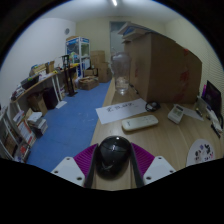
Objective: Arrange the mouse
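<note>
Clearly the tool [113,163] grips an unmarked mouse [113,152].

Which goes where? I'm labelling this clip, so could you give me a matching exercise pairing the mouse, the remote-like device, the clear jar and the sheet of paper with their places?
Things:
1. black mouse
2. white remote-like device
3. clear jar
4. sheet of paper

Places:
A. far along the table, beyond the paper
B. between the gripper fingers
C. just ahead of the mouse, beside the paper
D. flat between jar and mouse

Pairs: 1-B, 2-C, 3-A, 4-D
</note>
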